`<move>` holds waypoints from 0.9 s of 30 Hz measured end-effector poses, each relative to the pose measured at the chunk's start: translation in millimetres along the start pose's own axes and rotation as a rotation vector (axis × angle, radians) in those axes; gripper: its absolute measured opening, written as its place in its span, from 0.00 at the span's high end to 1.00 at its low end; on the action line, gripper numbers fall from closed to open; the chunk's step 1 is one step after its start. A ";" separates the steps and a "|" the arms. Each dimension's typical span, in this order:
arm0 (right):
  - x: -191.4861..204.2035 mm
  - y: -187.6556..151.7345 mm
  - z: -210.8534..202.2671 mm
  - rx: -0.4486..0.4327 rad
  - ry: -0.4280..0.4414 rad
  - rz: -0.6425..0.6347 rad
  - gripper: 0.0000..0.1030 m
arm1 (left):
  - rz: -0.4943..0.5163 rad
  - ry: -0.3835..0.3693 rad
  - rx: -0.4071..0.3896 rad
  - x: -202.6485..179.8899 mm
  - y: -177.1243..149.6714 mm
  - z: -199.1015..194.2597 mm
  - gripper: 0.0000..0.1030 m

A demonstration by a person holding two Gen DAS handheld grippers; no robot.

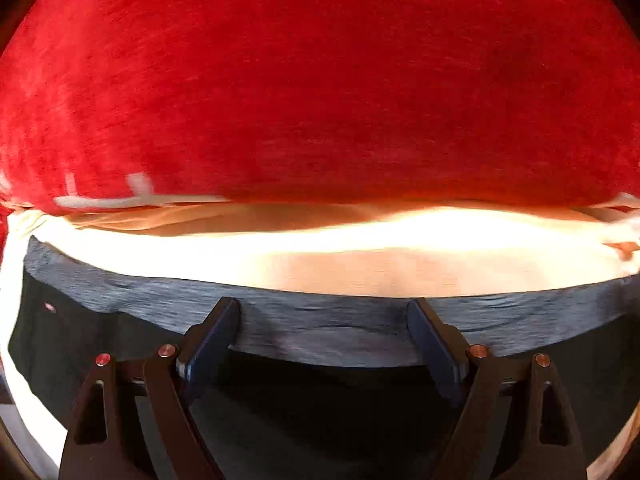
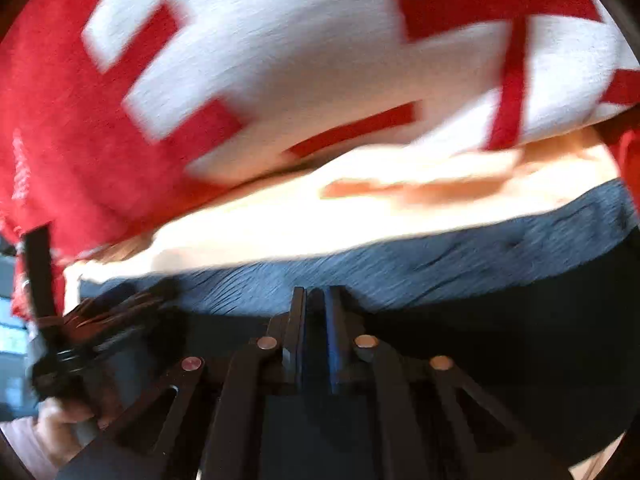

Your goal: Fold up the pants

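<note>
While the left claw (image 1: 324,316) hangs spread over the pants (image 1: 320,332), the right claw (image 2: 316,300) grips their waistband beside a red blanket (image 2: 80,140).

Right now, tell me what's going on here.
A person is folding dark pants with a handheld gripper in each hand. The left gripper has its jaws spread wide at the grey waistband, gripping nothing. The right gripper has its jaws closed on the pants' edge. Both views are blurred. The pants lie on a pale surface, with a red and white cloth behind.
</note>
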State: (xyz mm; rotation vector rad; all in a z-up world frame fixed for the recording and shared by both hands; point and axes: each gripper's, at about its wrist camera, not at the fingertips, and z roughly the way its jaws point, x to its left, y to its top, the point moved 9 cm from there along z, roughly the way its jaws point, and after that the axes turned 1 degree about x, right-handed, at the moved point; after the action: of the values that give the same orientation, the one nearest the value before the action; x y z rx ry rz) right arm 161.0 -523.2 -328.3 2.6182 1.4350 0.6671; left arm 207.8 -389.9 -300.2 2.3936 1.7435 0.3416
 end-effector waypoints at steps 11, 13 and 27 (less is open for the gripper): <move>-84.0 -23.2 -76.8 -0.039 -0.317 -0.005 0.75 | -0.010 0.123 0.089 97.0 -62.2 -29.1 0.15; -94.4 -42.9 -68.9 -0.003 -0.334 0.006 0.73 | -0.033 0.130 0.109 115.3 -66.1 -16.8 0.11; 83.3 -156.1 -83.3 0.154 0.200 0.050 0.40 | -0.103 0.093 0.160 191.0 -104.9 -44.1 0.08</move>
State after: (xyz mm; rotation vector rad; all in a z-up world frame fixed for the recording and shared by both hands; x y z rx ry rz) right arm 43.3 -379.1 -268.2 2.7808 1.5346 0.8804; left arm 155.9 -176.1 -268.2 2.4185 1.9976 0.3149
